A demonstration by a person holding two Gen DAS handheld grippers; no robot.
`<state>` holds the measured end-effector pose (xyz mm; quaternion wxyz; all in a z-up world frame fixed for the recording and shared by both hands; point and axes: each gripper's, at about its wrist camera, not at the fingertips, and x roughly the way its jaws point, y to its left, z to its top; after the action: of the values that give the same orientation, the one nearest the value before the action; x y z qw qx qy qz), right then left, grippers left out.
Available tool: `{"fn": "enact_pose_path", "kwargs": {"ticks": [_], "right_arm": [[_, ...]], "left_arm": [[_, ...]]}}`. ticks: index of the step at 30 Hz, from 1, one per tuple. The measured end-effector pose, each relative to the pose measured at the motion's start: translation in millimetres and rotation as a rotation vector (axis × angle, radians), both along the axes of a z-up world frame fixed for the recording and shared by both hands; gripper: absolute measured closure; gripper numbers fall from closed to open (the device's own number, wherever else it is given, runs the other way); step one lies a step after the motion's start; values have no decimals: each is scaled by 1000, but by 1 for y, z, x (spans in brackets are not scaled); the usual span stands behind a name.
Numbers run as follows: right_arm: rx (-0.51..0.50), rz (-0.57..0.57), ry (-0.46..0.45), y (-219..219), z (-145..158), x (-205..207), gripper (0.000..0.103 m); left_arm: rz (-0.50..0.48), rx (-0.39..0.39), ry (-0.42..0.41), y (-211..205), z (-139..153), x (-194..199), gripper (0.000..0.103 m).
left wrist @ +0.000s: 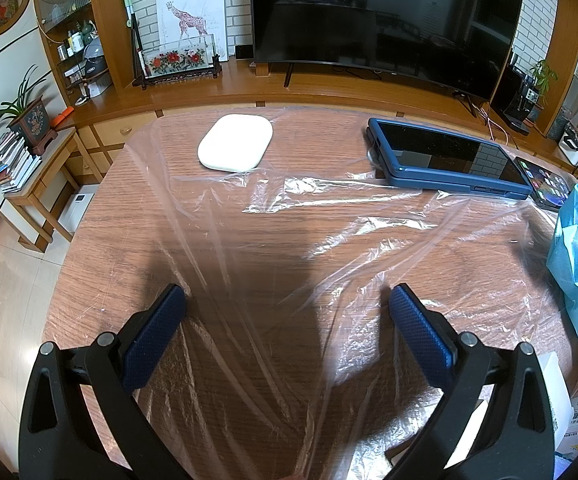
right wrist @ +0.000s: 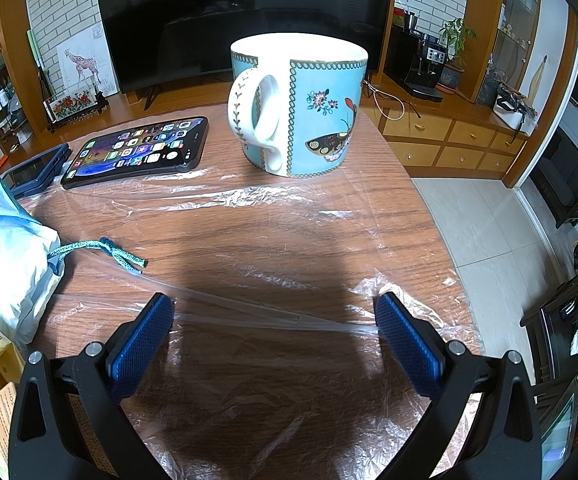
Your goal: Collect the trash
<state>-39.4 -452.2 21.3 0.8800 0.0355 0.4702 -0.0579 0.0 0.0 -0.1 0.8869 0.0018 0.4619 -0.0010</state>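
The trash you were after was a clear plastic sheet [left wrist: 273,240], thin and crinkled, spread loosely across the round wooden table [left wrist: 89,264]. It lay in long glossy folds and ridges, with the wood grain showing through everywhere. In the right wrist view the same plastic [right wrist: 289,208] ran under the mug, and one taut fold stretched from near the left finger across to the right finger.

Your left gripper [left wrist: 287,300] stood with its fingers wide apart over the plastic, nothing between the blue pads. Whether the pads touched the film could not be told. Your right gripper [right wrist: 275,310] was likewise spread wide, holding nothing; the stretched fold seemed to meet the tip of its right finger, though contact was unclear.

On the sheet's far side sat a white rounded pad-like object [left wrist: 235,142] and a dark device in a blue case [left wrist: 449,158] resting on the plastic's edge. A smartphone [right wrist: 137,152] with a lit home screen lay next to the blue case. A light-blue butterfly mug [right wrist: 297,108] stood upright on the plastic, handle toward the camera.

A pale blue drawstring bag [right wrist: 5,260] was cut off at the left edge of the right view, its teal cord [right wrist: 101,252] trailing onto the table. Printed cartons at the frame corners were too cropped to read. The plastic's near edge disappeared beneath both grippers, so its full extent was hidden.
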Motion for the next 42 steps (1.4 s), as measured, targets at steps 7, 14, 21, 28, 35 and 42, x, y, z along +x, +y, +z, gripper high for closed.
{"fn": "enact_pose_path", "kwargs": {"ticks": [7,14,21,28,35,42], "right_arm": [[-1,-1,0,0,0,0,4],[-6,-39,16,-7,5,0,4],[54,-63,-109,-15,80,-38,4],[291,208,-102,73,122,-90,4],[287,235,52,125,86,-73,4],[268,215,67,138,76,-60,4]], "left_arm": [[0,0,0,0,0,0,1],[-1,0,0,0,0,0,2],[23,-51,-76,19,47,-6,2],[-242,-265,-54,-29,97,-14,2],[-530,-249,119,-130,86,-7,2],[-629,-153,199,-183,61,7,2]]}}
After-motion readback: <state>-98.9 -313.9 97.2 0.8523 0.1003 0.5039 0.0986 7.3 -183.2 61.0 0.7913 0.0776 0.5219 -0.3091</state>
